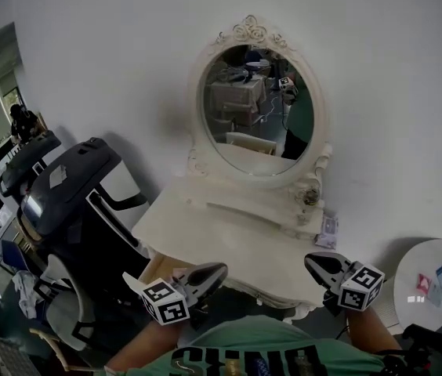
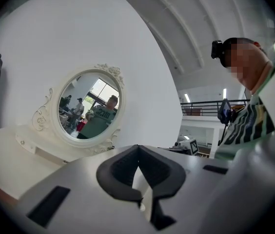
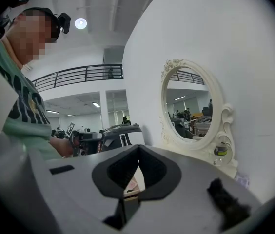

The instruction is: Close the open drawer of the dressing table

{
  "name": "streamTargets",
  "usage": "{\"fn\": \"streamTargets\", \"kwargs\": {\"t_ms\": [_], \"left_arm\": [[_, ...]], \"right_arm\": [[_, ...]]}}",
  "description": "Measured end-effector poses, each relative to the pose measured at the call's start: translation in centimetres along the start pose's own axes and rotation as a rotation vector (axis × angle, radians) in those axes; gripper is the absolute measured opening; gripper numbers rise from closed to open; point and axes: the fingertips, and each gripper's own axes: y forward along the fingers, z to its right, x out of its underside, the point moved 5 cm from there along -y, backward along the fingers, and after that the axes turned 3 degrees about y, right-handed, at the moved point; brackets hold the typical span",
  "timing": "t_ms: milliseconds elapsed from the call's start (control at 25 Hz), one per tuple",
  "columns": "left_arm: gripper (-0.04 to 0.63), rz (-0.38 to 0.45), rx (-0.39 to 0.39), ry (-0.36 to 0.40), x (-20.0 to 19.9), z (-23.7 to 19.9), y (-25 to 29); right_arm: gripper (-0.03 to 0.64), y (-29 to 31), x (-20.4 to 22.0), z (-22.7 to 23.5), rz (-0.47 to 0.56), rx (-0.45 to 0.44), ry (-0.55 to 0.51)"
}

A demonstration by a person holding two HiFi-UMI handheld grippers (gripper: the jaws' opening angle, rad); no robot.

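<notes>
The white dressing table stands against the wall with its oval mirror. Its drawer is pulled out at the front left and shows a wood-coloured inside. My left gripper hangs in front of the table edge, just right of the drawer, with its jaws together and nothing in them. My right gripper is by the table's front right corner, also shut and empty. The left gripper view shows the mirror past the closed left gripper. The right gripper view shows the mirror beyond the closed right gripper.
A black office chair stands close to the table's left side. A round white table with cards sits at the right. A small bottle and a flat packet lie at the tabletop's right end.
</notes>
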Motion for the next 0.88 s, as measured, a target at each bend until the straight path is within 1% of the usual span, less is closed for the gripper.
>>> {"fn": "streamTargets", "kwargs": {"t_ms": [200,320,440,560,680,880], "left_arm": [[0.009,0.003,-0.115,-0.02,1.1,0.2,0.0],[0.009,0.013,-0.175,-0.031,1.4,-0.6,-1.5],[0.009,0.037,-0.223,-0.04,1.0,-2.2,-4.0],[0.009,0.068,-0.274,-0.037,0.2,-4.2,-7.4],[0.009,0.108,-0.32,-0.023,-1.1,-6.2,-11.8],[0.009,0.15,-0.377,-0.004,-3.2,-9.1,-18.7]], "right_arm": [[0.012,2.1,0.4,2.2,-0.034,-0.117,0.008],[0.012,4.6,0.6,2.4,-0.055,-0.176,0.008],[0.011,8.3,0.5,1.8,-0.075,-0.221,0.003],[0.012,13.0,0.1,-0.1,-0.101,-0.274,-0.011],[0.011,17.7,-0.7,-3.2,-0.128,-0.335,-0.048],[0.012,24.8,-2.8,-8.0,-0.14,-0.394,-0.105]]}}
